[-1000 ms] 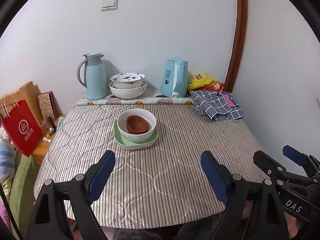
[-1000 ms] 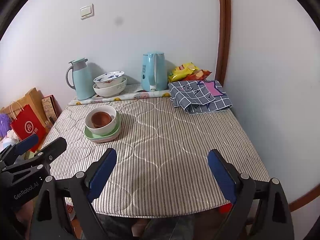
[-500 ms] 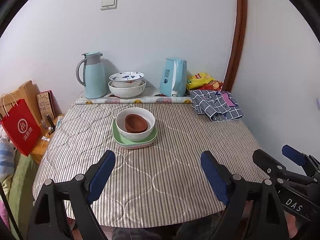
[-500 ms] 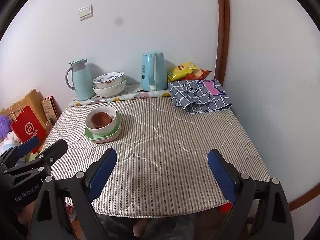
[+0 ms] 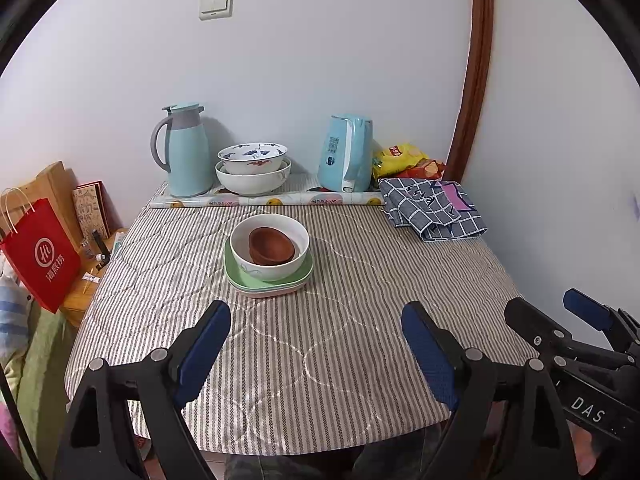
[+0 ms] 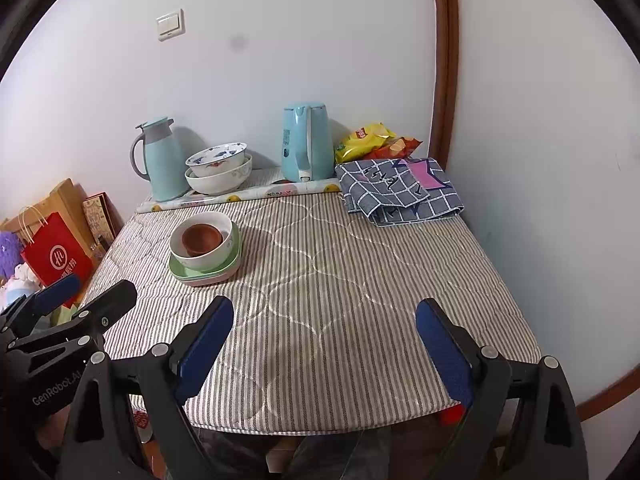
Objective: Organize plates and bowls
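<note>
A small brown bowl point(image 5: 271, 245) sits inside a white bowl point(image 5: 280, 266), which rests on stacked green and pink plates point(image 5: 298, 280) near the middle of the striped table point(image 5: 340, 340). The same stack shows in the right wrist view, with its brown bowl point(image 6: 202, 238) on the plates point(image 6: 224, 274). Two more white patterned bowls point(image 5: 253, 168) are nested at the back by the wall. My left gripper point(image 5: 316, 324) hangs open over the table's near part, holding nothing. My right gripper point(image 6: 325, 322) is open and empty too, right of the left one.
At the back stand a pale blue thermos jug point(image 5: 186, 152) and a blue kettle point(image 5: 347, 156), with snack bags point(image 5: 402, 158) and a folded checked cloth point(image 5: 434, 208) at the back right. A red paper bag point(image 5: 42, 252) stands left of the table. The wall is close on the right.
</note>
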Demonstrator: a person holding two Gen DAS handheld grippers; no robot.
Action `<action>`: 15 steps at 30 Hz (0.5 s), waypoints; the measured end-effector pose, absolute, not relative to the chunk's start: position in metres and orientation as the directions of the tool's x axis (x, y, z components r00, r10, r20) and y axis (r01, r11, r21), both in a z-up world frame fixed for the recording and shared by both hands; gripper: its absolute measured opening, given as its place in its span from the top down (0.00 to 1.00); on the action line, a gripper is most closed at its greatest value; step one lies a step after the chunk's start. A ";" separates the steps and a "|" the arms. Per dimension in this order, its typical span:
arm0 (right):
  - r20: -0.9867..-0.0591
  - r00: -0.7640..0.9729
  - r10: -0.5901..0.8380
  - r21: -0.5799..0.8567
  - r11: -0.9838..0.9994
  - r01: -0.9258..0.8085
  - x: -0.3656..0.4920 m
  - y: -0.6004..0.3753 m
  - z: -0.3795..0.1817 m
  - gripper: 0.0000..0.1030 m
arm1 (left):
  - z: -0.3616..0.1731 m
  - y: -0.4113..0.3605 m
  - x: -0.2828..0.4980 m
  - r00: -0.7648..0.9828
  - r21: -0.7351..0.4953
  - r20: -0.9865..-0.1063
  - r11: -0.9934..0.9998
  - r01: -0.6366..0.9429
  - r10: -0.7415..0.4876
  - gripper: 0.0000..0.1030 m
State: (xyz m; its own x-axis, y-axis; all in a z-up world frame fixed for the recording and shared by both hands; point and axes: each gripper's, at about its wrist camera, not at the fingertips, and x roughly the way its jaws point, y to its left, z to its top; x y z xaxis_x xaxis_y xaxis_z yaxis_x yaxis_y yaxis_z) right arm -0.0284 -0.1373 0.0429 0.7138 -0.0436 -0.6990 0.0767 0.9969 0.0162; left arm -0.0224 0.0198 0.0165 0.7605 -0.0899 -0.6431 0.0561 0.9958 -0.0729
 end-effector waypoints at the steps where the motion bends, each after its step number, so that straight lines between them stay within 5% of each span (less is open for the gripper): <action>1: -0.699 0.714 -0.043 0.016 0.997 0.076 -0.028 -0.137 0.043 0.11 | 0.017 0.020 -0.022 0.762 -0.074 -0.642 0.996 0.054 -0.089 0.16; 15: -0.696 0.717 -0.047 0.015 0.997 0.080 -0.031 -0.137 0.045 0.11 | 0.017 0.021 -0.022 0.760 -0.079 -0.642 0.995 0.059 -0.096 0.16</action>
State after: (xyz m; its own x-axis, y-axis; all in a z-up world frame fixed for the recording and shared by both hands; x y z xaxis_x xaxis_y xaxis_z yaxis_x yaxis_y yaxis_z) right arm -0.0309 -0.1367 0.0451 0.7169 -0.0472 -0.6955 0.0803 0.9967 0.0151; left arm -0.0220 0.0213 0.0168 0.7605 -0.0961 -0.6422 0.0593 0.9951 -0.0786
